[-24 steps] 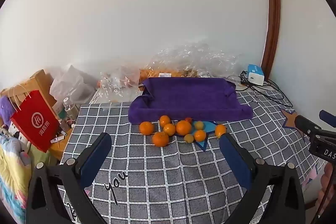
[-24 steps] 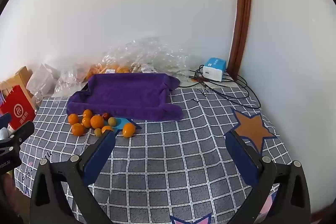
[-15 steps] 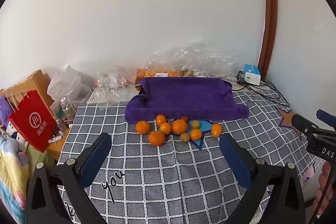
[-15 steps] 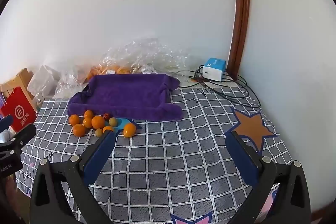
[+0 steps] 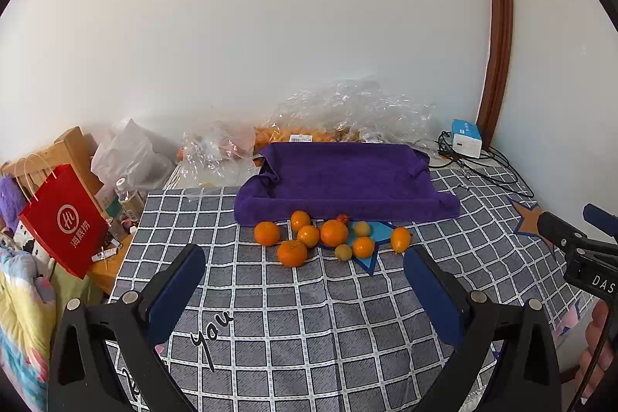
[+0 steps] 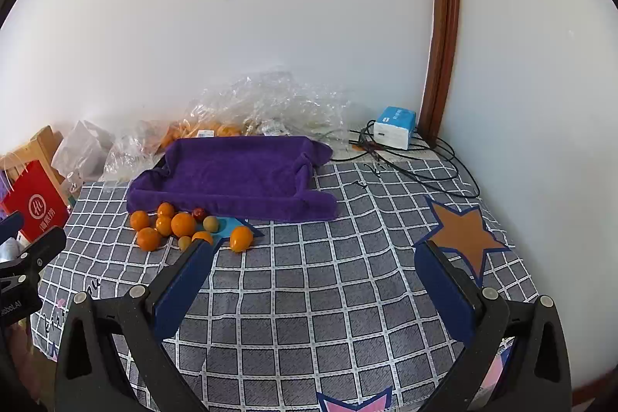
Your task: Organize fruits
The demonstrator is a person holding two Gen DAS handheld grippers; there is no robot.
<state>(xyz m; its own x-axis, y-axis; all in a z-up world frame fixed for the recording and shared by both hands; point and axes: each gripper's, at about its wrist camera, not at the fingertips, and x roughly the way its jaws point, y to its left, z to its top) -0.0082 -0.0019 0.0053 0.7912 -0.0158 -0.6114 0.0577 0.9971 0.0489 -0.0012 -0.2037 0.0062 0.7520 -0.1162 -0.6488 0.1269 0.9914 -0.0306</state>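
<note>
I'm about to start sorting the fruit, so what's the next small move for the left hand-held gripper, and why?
Probably ease the left hand-held gripper forward and down toward the nearest orange. Its jaws are open and empty, well short of the fruit cluster, which lies on the checked cloth in front of the empty purple towel tray.

Right gripper [image 6: 313,253] hangs above the checked tablecloth [image 6: 309,296], jaws spread wide, nothing between them. A cluster of oranges [image 6: 181,224] and smaller fruit lies just in front of the purple towel [image 6: 231,176], far left of the gripper. Clear plastic bags [image 6: 262,103] sit behind the towel against the wall. Blue-white box [image 6: 396,128] with cables in the corner. Left gripper [image 6: 23,257] at the left edge.
</note>
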